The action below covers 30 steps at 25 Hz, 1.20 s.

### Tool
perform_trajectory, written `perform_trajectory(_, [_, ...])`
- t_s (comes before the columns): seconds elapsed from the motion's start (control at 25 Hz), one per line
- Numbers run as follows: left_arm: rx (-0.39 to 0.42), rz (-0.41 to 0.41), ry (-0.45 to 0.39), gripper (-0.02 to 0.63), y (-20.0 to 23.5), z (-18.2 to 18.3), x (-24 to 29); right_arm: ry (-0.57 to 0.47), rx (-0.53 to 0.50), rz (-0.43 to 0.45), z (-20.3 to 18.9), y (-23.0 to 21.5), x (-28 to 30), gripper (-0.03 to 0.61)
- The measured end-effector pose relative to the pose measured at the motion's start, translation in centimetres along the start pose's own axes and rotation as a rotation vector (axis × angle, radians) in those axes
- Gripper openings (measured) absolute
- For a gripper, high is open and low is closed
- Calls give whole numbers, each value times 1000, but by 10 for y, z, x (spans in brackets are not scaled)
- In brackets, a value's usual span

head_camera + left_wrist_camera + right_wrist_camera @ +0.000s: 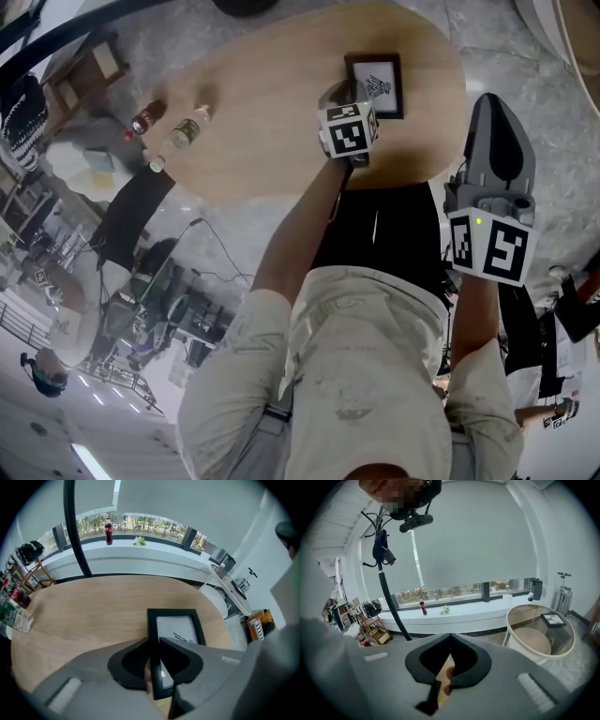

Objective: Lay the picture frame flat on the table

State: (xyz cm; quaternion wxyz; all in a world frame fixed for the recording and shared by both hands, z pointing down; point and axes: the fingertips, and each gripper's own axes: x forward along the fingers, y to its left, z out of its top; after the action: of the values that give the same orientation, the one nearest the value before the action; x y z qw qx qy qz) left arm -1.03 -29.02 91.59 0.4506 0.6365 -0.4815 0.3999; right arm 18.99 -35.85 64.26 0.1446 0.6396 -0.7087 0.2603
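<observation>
Grip: left gripper (pixel 154 644) has its fingers pinched on the left rail of the picture frame (pixel 176 625), which lies face up and apparently flat, or nearly so, on the desk (pixel 272 112). The edge hold presumably lets the frame go down without trapping fingers beneath it. Right gripper (pixel 450 637) is well clear of the frame, fingers closed on nothing; judged idle. Frame: thin, rectangular, matte black border, pale print with dark line drawing. Desk under frame: oval, smooth, light wood grain.
</observation>
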Motion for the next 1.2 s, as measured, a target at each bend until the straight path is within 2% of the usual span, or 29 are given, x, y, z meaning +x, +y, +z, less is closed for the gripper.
perform_trajectory(0.36, [39, 9, -20, 81, -1, -2, 1, 10, -26, 15, -1, 7, 1, 3])
perform_trajectory(0.64, [36, -9, -24, 81, -2, -3, 1, 12, -28, 2, -2, 4, -3, 3])
perform_trajectory(0.88, [3, -22, -42, 83, -1, -3, 1, 16, -32, 0, -1, 5, -7, 3])
perform_trajectory(1.2, [-4, -38, -22, 144, 6, -3, 0, 2, -55, 0, 7, 9, -11, 3])
